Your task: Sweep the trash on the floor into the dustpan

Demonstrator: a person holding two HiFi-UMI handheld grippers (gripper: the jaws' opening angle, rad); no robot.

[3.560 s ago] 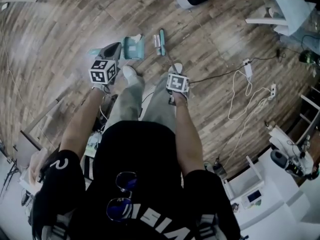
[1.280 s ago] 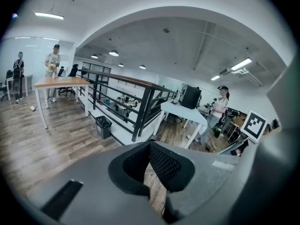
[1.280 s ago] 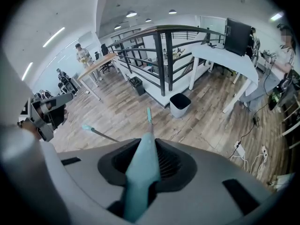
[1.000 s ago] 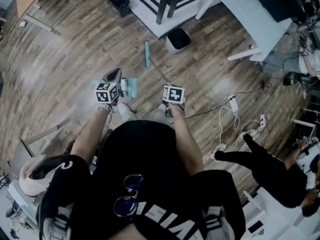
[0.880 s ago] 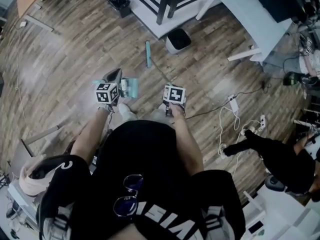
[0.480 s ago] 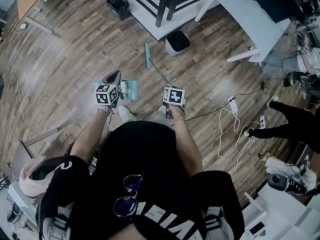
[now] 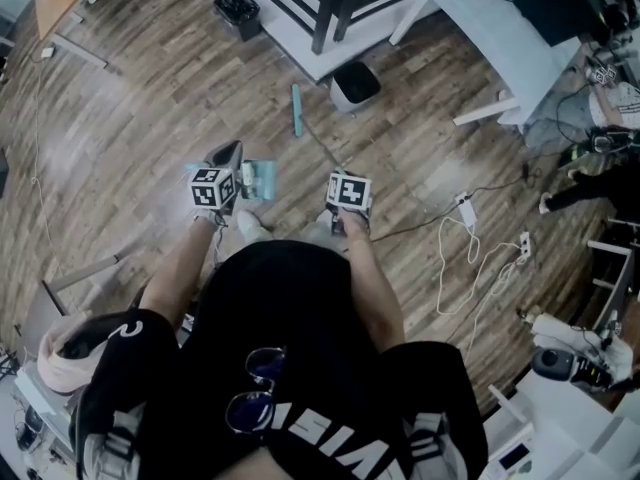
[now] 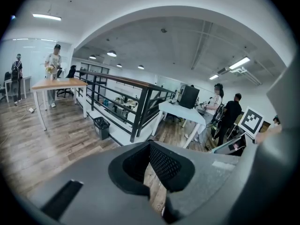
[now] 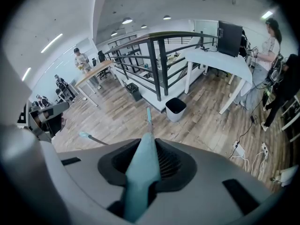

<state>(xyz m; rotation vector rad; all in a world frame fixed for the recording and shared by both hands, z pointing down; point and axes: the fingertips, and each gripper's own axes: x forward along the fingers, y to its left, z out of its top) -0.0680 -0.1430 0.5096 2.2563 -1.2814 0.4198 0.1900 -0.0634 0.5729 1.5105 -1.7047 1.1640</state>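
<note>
- Since the frame half a second earlier, both grippers, the broom and the dustpan have kept their positions. The bystander [image 7: 592, 188] has moved to the far right edge.
- Right gripper [image 7: 347, 192]: jaws clamped on the broom [image 9: 146, 146] handle. The broom's far end is near the bin [image 9: 176, 108].
- Left gripper [image 8: 154, 179]: jaws slightly apart, only floor between them.
- Dustpan [image 7: 260, 178]: on the floor just right of the left gripper, shown only in the head view.

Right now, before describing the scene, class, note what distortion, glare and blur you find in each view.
Head view: fisheye bends the floor planks, with a pale glare patch on them. Left gripper view: black corners, ceiling lights blown out. Right gripper view: the broom handle is soft up close.
</note>
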